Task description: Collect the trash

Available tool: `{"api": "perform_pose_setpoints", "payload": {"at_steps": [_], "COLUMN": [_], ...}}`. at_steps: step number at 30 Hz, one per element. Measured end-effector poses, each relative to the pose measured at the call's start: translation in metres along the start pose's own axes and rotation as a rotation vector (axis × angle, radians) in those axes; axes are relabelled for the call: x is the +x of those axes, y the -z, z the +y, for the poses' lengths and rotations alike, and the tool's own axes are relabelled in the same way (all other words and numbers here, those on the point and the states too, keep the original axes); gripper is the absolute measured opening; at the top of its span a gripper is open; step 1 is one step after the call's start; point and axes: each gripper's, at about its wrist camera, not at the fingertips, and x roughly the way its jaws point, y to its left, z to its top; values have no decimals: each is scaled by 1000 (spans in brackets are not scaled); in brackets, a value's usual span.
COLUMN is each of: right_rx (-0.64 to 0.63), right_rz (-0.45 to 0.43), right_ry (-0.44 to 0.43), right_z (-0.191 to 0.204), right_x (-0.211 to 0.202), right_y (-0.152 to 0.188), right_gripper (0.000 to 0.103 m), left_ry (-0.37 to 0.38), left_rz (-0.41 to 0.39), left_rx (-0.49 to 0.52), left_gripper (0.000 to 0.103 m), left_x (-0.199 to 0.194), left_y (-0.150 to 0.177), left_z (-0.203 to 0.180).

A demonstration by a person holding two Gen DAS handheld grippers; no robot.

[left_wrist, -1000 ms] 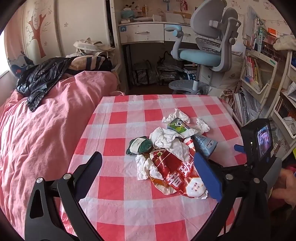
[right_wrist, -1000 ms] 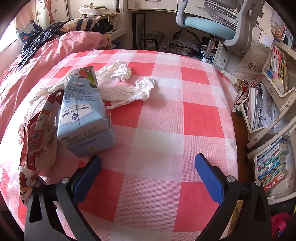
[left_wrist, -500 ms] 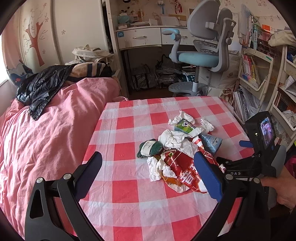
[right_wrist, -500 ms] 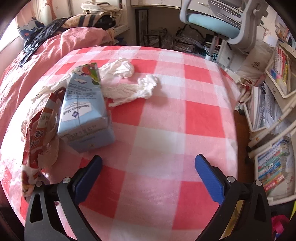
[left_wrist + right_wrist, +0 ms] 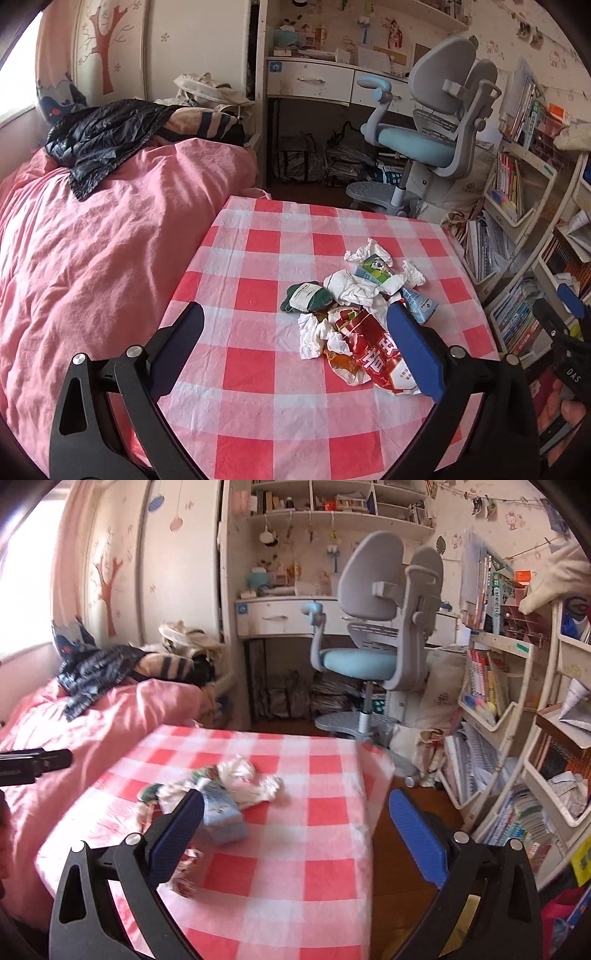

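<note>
Both claws pull back from the trash pile (image 5: 364,314) at mid-table (image 5: 258,424); left claw (image 5: 295,343) and right claw (image 5: 295,834) gape empty. Light, crinkly red wrapper (image 5: 373,354) beside the milk carton (image 5: 221,812) looks best pinched at its edge.

You have one heap of trash right of centre in the left wrist frame. A torn red wrapper (image 5: 373,354) lies nearest, flat. Crumpled white tissues (image 5: 352,288) sit over and around it. A green packet (image 5: 306,297) lies at the left edge. A light-blue carton (image 5: 419,302) lies on its side, at the right edge.
</note>
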Motion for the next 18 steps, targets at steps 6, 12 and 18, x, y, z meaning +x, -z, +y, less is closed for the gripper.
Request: {"api": "perform_pose_setpoints", "payload": {"at_steps": [6,12,18], "right_rx": [-75,-151,-142], "right_rz": [-27,-38,-58], "right_ry": [-64,-97,-121], "right_z": [22,38,40], "right_x": [-3,-3,-6], "right_y": [4,7,6], "right_gripper": [97,97,97], "left_ry": [-20,-12,-17], "left_rz": [-24,-15,-16], "left_rx": [-19,-59,-38], "left_gripper": [96,96,96], "left_x": [-4,0,1], "left_y": [2,0,-1], "left_z": [9,17,14]}}
